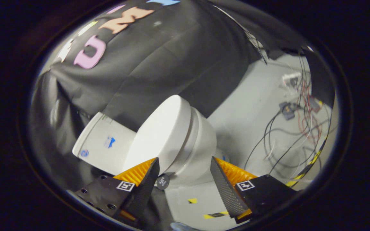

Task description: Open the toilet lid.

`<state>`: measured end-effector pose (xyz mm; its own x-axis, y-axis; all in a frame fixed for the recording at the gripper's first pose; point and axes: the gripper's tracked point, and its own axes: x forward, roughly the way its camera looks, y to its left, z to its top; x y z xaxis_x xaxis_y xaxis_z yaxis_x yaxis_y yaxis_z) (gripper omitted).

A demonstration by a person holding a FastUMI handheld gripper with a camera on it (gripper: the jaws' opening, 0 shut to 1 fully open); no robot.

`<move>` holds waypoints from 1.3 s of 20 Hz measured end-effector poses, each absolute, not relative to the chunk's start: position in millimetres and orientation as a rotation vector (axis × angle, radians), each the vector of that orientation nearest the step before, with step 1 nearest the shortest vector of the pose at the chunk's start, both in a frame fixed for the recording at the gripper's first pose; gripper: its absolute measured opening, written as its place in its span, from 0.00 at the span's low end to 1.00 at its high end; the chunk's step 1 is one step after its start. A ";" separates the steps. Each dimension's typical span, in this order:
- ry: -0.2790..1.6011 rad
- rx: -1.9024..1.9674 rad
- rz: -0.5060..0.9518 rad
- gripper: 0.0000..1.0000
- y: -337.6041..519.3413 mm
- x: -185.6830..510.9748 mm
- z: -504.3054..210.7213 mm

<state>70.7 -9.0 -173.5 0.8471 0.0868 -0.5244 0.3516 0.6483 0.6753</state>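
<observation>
Your jaws (185,170) are wide apart and hold nothing. The toilet (185,150) sits in the middle of the frame, just past them. Its lid (159,138) looks shut, so you likely keep them wide to catch its edge. Wires (287,141) lie on the floor (246,115) at the right.

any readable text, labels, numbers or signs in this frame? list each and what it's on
Nothing can be quoted; every mark is too small or blurred.
Toilet tank: blue arrow-like sticker, round blue sticker, faint green marks near the top edge; all unreadable.
Round dark tag beside the toilet base: light lettering, too small.
Gripper, fingers open, apart ahead of the closed toilet lid: square coded markers, patterns only.
Floor: striped hazard tape, no words.
</observation>
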 end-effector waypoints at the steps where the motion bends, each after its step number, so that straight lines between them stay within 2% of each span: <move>1: 0.582 0.945 -0.153 0.99 2.9 72.4 -181.2; 4: 0.679 1.065 -0.111 0.99 46.9 69.6 -201.1; 6: 0.729 1.047 -0.080 0.95 67.9 69.1 -207.4; 7: 0.739 1.049 -0.054 0.89 76.0 71.1 -205.8; 10: 0.731 1.043 -0.036 0.85 84.8 75.1 -196.9; 13: 0.716 0.963 -0.075 0.17 73.9 84.1 -204.4; 18: 0.692 1.007 -0.053 0.16 81.8 97.0 -204.1; 19: 0.661 1.042 -0.102 0.11 75.6 67.9 -186.0; 21: 0.692 1.057 -0.111 0.01 75.5 85.7 -195.1; 26: 0.724 1.030 -0.125 0.01 78.4 85.7 -189.9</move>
<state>85.7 78.4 -189.9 0.7644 0.2317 -0.6016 0.4195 0.5298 0.7371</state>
